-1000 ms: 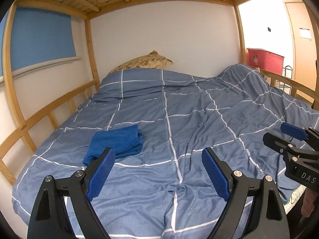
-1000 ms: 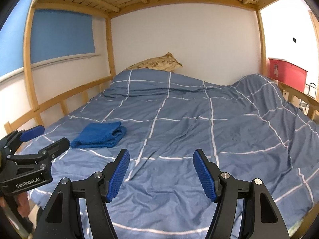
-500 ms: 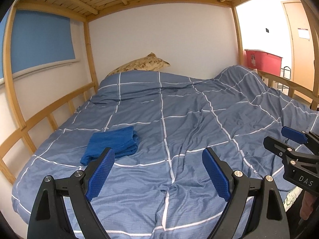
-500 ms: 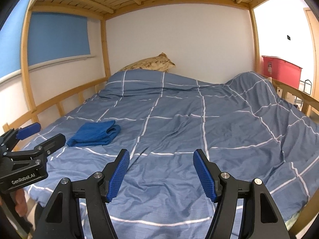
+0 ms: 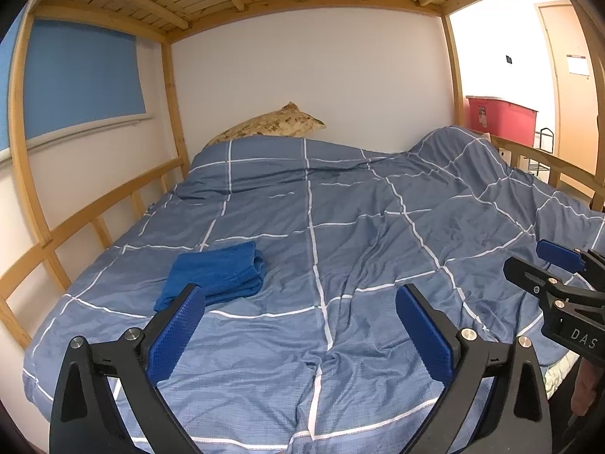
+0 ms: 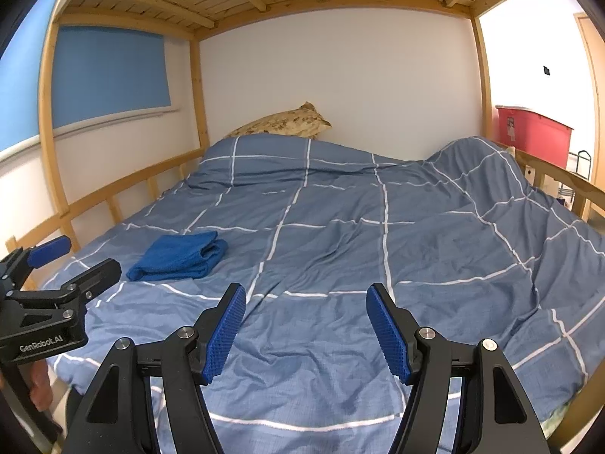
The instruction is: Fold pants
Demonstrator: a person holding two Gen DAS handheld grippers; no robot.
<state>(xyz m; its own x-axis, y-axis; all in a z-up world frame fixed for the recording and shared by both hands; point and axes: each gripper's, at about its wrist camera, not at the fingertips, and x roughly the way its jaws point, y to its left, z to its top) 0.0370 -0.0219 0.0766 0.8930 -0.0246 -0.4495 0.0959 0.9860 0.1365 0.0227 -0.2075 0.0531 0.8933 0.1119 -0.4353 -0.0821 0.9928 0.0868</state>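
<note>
**Ana:** 2 grippers, both empty, hang over the big blue-grey quilt with white grid lines [image 5: 340, 227] inside the wooden bunk frame [image 5: 113, 204]. What has changed in the last second?

**Ben:** Very little across the bed. The quilt lies as it did, the mottled tan pillow [image 5: 272, 125] sits at the head by the white wall, and the red plastic bin [image 5: 499, 117] stands beyond the far rail. The one real change is at the left gripper [image 5: 300, 325]: its jaws are opening, wider now than a second ago, with only bare quilt showing between the blue pads.

**Ana:** And the pants?

**Ben:** The bright blue soft-knit pants [image 5: 219, 276] lie as a compact folded bundle on the quilt toward the wall-side rail, beyond the left pad, touching neither gripper. The bundle has not shifted.

**Ana:** So the fold looks finished?

**Ben:** I would judge so: a neat stack, let go, both hands back.

**Ana:** The right gripper [image 6: 306, 327]?

**Ben:** Partly open, narrower than the left, unchanged, gripping nothing, clear of the cloth.
</note>
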